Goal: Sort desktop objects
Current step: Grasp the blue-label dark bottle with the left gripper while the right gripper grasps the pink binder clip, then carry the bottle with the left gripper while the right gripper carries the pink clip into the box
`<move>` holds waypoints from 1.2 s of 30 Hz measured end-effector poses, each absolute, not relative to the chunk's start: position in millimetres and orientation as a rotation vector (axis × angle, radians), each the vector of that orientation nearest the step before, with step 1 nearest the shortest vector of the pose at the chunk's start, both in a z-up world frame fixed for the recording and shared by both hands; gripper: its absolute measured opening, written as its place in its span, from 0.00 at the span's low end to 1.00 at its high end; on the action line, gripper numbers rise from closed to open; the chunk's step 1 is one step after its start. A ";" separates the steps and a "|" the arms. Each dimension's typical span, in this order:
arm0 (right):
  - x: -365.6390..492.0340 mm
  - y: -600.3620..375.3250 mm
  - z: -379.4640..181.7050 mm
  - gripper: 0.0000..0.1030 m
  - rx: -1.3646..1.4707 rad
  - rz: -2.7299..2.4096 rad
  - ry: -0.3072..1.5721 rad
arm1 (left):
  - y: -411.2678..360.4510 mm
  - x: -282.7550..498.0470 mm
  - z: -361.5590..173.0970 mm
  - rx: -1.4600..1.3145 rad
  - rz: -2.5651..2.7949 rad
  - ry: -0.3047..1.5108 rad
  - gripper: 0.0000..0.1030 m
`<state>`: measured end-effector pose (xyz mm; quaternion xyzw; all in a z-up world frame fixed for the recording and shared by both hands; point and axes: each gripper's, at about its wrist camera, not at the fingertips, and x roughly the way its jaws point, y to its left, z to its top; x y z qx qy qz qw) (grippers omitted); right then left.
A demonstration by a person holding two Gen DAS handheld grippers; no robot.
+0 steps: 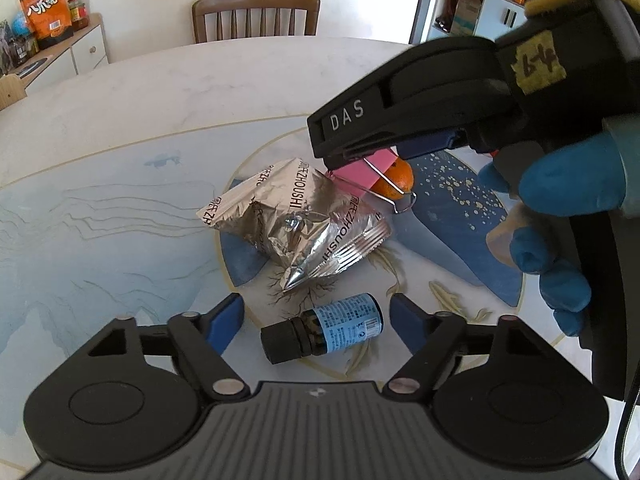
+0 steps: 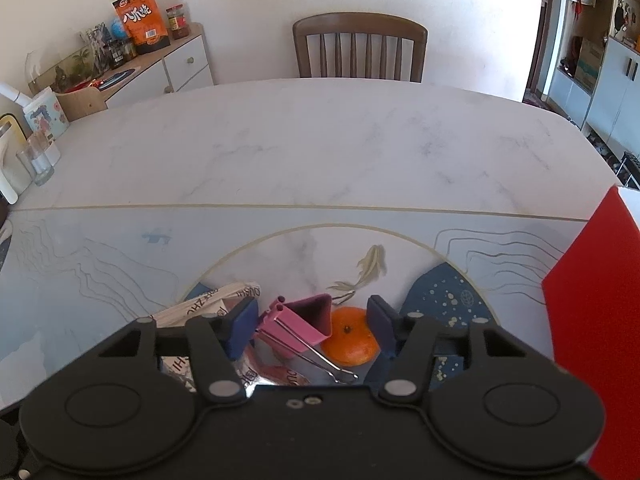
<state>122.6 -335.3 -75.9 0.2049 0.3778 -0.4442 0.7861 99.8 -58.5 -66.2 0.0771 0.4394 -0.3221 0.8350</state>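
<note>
On the white marble-look table point(image 2: 320, 148) with its blue painted mat, everything sat close under the two tongs. The crumpled silver foil snack packet point(image 1: 296, 220) lay just ahead of the left gripper point(image 1: 316, 320) and beside the left finger of the right gripper point(image 2: 312, 328). The small orange mandarin point(image 2: 351, 342) rested against the right gripper's other finger, touching the pink metal binder clip point(image 2: 304, 324), which stood between those half-closed fingers; whether the pads pressed it could not be told. The little dark glass bottle with a blue label point(image 1: 324, 330) lay on its side between the left gripper's wide, untouching fingers. A good grip would probably centre each tong, close squarely on the clip's body rather than its wire handles, and avoid nudging the mandarin.
</note>
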 end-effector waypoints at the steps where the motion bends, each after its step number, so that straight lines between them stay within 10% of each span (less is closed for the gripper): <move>1: 122.8 -335.4 -75.8 0.52 0.442 -0.959 0.814 | -59.4 99.6 -66.7 0.168 -0.683 0.932 0.72; 36: 100.7 -330.4 -44.3 0.29 0.454 -0.946 0.741 | -60.4 101.7 -55.6 0.144 -0.717 0.921 0.60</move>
